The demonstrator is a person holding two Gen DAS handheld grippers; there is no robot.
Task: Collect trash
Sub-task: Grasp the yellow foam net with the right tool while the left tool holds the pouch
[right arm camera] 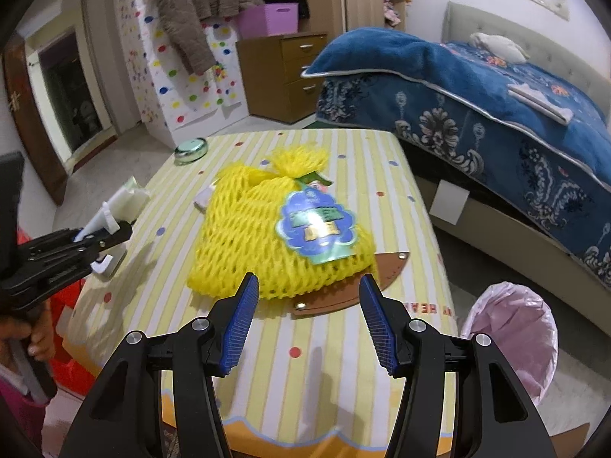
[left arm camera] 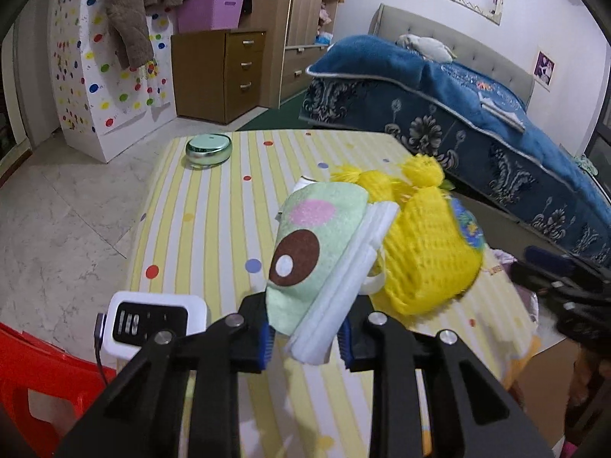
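Observation:
My left gripper is shut on a green cloth piece with a white padded edge, held above the striped table; it also shows in the right wrist view. A yellow net bag with a blue label lies mid-table, also seen in the left wrist view. My right gripper is open, just before the bag's near edge. A bin with a pink liner stands on the floor to the right of the table.
A green round tin sits at the table's far left corner. A white power strip lies at the left edge. A brown leather piece lies under the bag. A red chair is left; a bed right.

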